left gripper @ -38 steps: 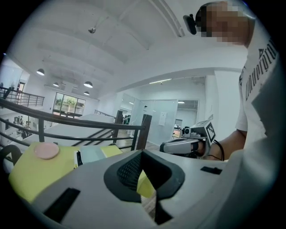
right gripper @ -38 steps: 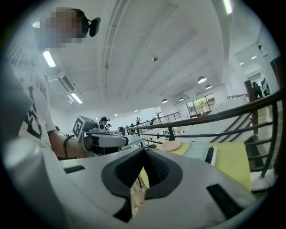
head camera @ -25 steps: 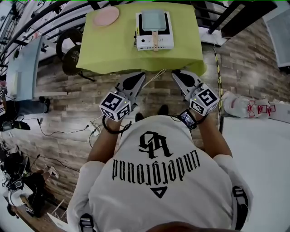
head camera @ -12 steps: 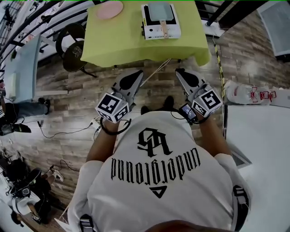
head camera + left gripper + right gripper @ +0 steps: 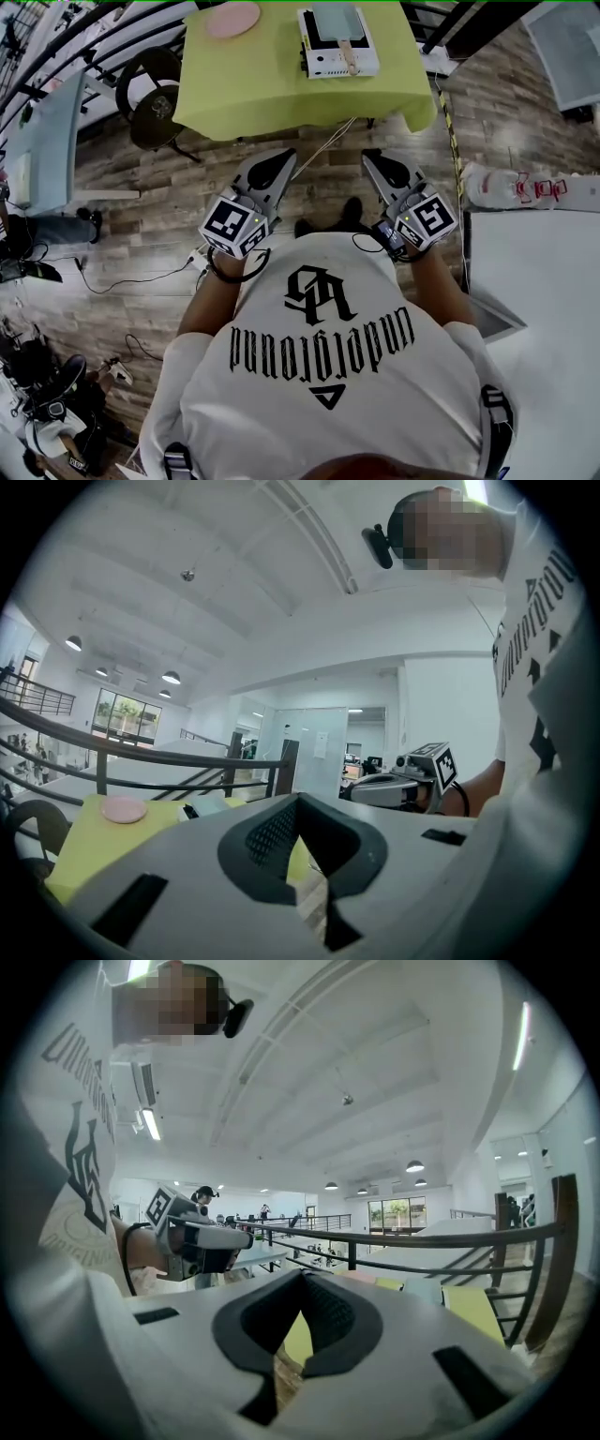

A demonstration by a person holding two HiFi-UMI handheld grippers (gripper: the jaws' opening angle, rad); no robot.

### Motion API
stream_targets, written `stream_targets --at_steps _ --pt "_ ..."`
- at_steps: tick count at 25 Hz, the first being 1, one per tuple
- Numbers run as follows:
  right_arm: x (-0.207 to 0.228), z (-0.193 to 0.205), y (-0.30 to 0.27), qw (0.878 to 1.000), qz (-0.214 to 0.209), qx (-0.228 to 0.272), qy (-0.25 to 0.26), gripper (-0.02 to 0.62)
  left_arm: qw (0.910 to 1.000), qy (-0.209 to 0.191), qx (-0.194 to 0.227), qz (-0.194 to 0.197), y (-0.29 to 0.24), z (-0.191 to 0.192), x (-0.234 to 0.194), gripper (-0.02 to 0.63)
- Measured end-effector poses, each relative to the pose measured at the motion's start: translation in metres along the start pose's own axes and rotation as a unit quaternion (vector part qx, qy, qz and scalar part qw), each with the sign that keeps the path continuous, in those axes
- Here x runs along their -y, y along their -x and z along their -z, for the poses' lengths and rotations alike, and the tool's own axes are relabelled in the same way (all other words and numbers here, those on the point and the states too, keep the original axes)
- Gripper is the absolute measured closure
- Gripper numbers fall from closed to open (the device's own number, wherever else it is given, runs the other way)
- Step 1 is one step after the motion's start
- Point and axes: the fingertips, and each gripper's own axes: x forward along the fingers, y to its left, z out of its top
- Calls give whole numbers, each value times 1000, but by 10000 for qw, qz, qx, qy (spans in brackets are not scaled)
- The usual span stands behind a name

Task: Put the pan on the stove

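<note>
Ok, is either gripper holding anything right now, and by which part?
Nothing is held. The left gripper and right gripper are both shut and empty, short of the green table; the pan sits on the stove.

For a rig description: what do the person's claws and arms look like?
The left claw and right claw are pale grey wedges with black padded insides, each bearing a white cube of black square markers. A black cord loops the left wrist; a small dark device sits at the right. The person wears a white short-sleeved T-shirt with black print.
</note>
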Motion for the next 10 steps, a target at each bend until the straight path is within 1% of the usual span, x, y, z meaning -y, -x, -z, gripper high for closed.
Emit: stream_targets --at_steps 10 --pt "-23 -6 -5 10000 48 -21 60 595 9999 -26 93 120 14 -7 3 601"
